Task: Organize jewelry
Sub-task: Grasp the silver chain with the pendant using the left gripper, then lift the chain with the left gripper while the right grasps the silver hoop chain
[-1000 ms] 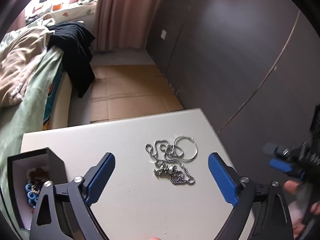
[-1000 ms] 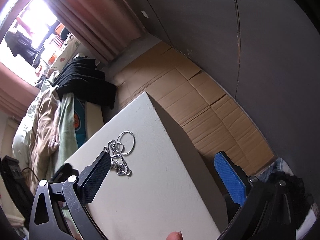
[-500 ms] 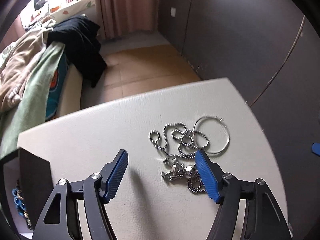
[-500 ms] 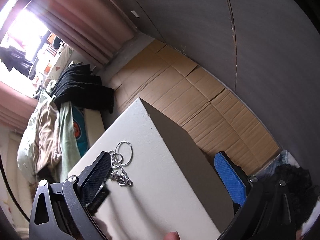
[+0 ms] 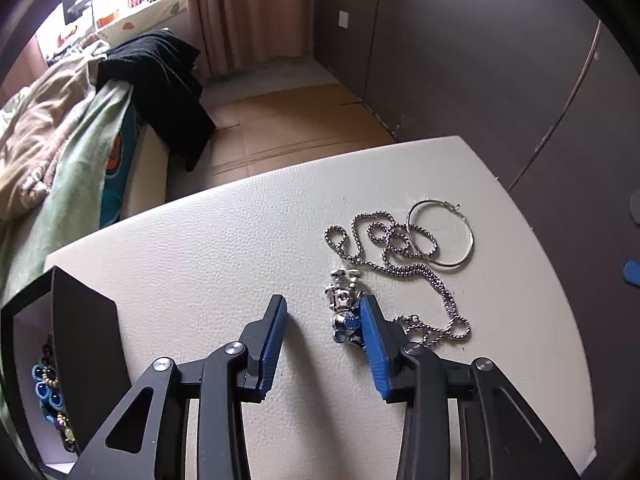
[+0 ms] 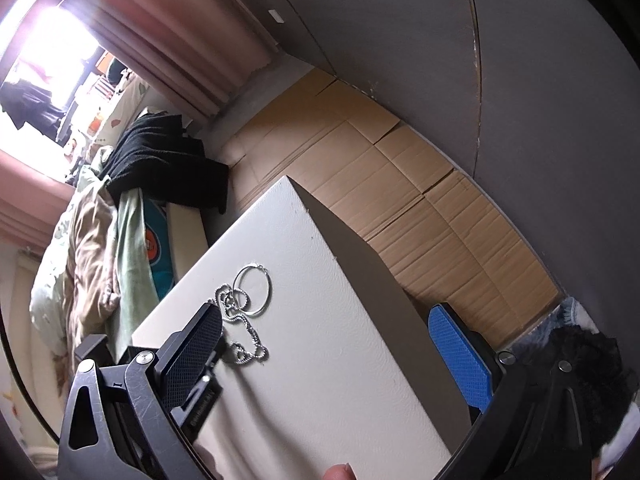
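A silver ball-chain necklace [image 5: 400,252] with a metal figure pendant [image 5: 345,312] lies on the white table [image 5: 224,248], beside a thin silver hoop [image 5: 440,236]. My left gripper [image 5: 324,340] is low over the table, half open, its right pad [image 5: 370,344] touching the pendant, its left pad apart from it. A black box [image 5: 80,344] at the left holds blue and beaded jewelry [image 5: 48,392]. My right gripper [image 6: 332,356] is wide open and empty above the table's right edge; the chain [image 6: 240,320] and the hoop [image 6: 254,290] show by its left finger.
A bed with green and beige covers [image 5: 52,140] and a black garment [image 5: 160,80] lies beyond the table. Cardboard covers the floor [image 6: 400,184]. A dark wall [image 5: 480,60] stands to the right.
My left gripper has moved down and forward to the pendant, and its jaws have narrowed from wide open. The right gripper has stayed open and shifted slightly.
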Available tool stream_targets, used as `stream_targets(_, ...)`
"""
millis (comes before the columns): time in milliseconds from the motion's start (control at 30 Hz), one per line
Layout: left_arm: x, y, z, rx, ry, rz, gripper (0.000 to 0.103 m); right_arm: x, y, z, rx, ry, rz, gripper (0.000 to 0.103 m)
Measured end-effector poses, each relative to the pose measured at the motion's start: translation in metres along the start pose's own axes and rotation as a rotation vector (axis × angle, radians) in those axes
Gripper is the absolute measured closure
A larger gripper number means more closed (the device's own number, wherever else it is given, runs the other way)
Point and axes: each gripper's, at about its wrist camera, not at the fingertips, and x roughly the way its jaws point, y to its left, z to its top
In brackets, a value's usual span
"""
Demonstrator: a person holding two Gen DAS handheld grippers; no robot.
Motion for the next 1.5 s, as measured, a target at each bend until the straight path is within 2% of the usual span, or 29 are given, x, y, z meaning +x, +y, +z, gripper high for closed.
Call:
stream_targets(367, 0.000, -0.021, -0.006, 0.077, -0.055, -0.011, 0.064, -0.002, 0.002, -0.003, -0.016, 0.001, 0.004, 0.000)
stream_targets(433, 0.000, -0.021, -0.006, 0.086, -0.065, -0.017, 0.075, -0.001, 0.004, -0.003, -0.024, 0.001, 0.014, 0.000)
stream_targets(467, -0.001, -0.020, -0.006, 0.088, -0.067, -0.017, 0.085, -0.001, 0.005, -0.003, -0.029, -0.001, 0.018, 0.000)
stream_targets(600, -0.003, -0.011, -0.005, 0.056, -0.049, -0.055, 0.088, 0.001, 0.011, -0.003, -0.063, -0.019, 0.005, 0.000)
stream_targets(667, -0.008, -0.003, -0.005, 0.030, -0.051, -0.071, 0.088, 0.002, 0.012, -0.003, -0.074, -0.018, 0.012, 0.006)
stream_targets(733, -0.018, 0.005, -0.004, 0.009, -0.069, -0.080, 0.089, 0.005, 0.015, -0.004, -0.090, -0.012, 0.019, 0.017)
stream_targets(867, -0.045, 0.018, 0.001, -0.023, -0.118, -0.111, 0.089, 0.012, 0.023, -0.005, -0.117, 0.006, 0.059, 0.024)
stream_targets(967, -0.064, 0.026, 0.005, -0.040, -0.159, -0.123, 0.089, 0.020, 0.032, -0.006, -0.141, 0.024, 0.095, 0.035)
stream_targets(1300, -0.084, 0.054, 0.014, -0.109, -0.193, -0.171, 0.089, 0.049, 0.058, -0.003, -0.224, 0.012, 0.073, 0.062)
stream_targets(1467, -0.088, 0.069, 0.019, -0.149, -0.206, -0.198, 0.089, 0.067, 0.070, -0.001, -0.280, -0.016, 0.036, 0.066)
stream_targets(1500, -0.088, 0.073, 0.020, -0.157, -0.208, -0.200, 0.089, 0.070, 0.073, -0.001, -0.299, -0.021, 0.023, 0.070)
